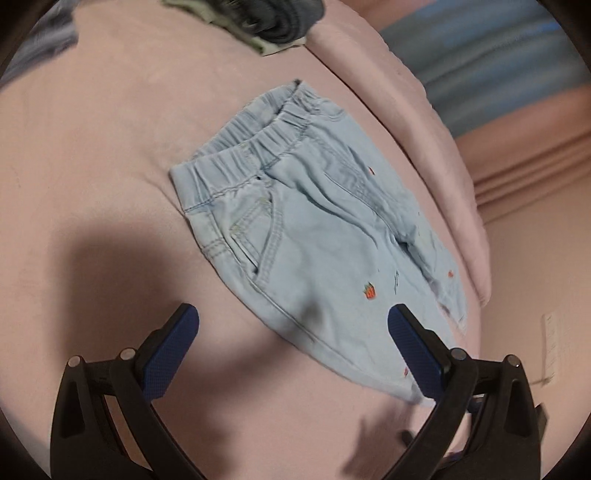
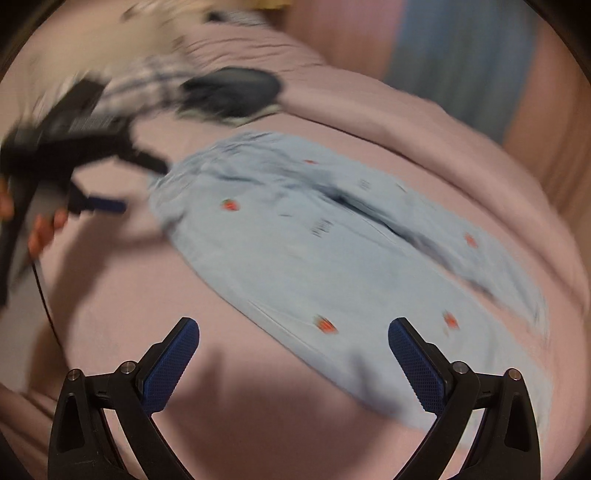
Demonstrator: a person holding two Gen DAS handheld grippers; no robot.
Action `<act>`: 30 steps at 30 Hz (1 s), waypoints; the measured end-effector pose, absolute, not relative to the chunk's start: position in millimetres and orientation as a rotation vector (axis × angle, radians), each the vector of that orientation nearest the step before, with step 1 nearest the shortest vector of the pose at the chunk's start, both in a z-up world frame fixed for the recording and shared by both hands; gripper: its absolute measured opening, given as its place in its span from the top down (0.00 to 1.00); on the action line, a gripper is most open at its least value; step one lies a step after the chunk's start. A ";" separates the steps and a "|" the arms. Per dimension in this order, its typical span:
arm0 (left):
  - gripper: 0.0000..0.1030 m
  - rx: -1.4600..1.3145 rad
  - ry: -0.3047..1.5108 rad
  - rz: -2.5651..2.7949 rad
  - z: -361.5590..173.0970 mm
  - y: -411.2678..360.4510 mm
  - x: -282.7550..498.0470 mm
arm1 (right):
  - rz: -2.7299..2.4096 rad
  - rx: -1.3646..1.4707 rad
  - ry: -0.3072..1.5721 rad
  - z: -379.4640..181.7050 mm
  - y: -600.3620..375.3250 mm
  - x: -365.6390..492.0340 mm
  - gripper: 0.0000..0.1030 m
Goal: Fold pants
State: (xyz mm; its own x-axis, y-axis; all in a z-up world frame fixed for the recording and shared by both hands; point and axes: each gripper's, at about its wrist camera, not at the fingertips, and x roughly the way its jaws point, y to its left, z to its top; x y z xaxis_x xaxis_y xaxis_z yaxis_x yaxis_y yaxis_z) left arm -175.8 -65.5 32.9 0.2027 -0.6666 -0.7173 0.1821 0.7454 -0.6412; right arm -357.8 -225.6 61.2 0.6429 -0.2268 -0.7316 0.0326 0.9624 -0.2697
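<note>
Small light blue denim pants [image 1: 314, 236] with strawberry marks lie flat on a pink bed sheet [image 1: 92, 166], elastic waistband toward the upper left. My left gripper [image 1: 293, 317] is open and empty, hovering over the pants' lower edge. In the right wrist view the pants [image 2: 332, 251] stretch from the middle to the lower right, blurred. My right gripper [image 2: 293, 328] is open and empty above their near edge. The left gripper also shows in the right wrist view [image 2: 122, 184], held by a hand at the pants' waistband end, jaws apart.
A dark folded garment [image 1: 280, 18] on a greenish one lies at the far end of the bed, also in the right wrist view [image 2: 232, 92]. A rolled pink blanket [image 1: 424, 155] runs along the right side. A blue curtain [image 1: 498, 62] hangs beyond.
</note>
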 end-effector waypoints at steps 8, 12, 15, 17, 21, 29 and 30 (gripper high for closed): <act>0.10 -0.656 1.194 -0.595 19.1 -68.3 -151.0 | -0.088 -0.562 0.824 21.3 -191.6 -329.4 0.31; 0.61 -0.611 1.214 -0.543 15.8 -79.9 -135.3 | -0.087 -0.634 0.807 14.6 -183.8 -311.9 0.72; 0.83 -0.601 1.212 -0.525 14.0 -63.0 -133.5 | -0.079 -0.596 0.817 18.3 -183.4 -303.3 0.90; 0.86 -0.538 1.156 -0.517 26.2 -56.0 -140.4 | -0.062 -0.549 0.814 27.1 -182.3 -306.6 0.93; 0.86 -0.418 1.124 -0.504 33.2 -53.8 -148.9 | -0.023 -0.461 0.837 27.8 -175.5 -311.8 0.94; 0.43 -0.160 1.115 -0.406 44.0 -53.6 -151.9 | 0.068 -0.312 0.883 41.1 -188.3 -319.1 0.89; 0.43 -0.147 1.071 -0.423 53.8 -52.3 -154.1 | 0.068 -0.257 0.860 53.0 -198.4 -323.3 0.88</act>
State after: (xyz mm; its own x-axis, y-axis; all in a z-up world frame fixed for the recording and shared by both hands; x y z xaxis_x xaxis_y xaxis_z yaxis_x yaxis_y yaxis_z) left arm -154.1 -52.3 53.8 0.4084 -0.4046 -0.8182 0.2643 0.9104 -0.3183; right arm -323.3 -198.4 53.0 0.6523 -0.0437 -0.7567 -0.1626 0.9670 -0.1960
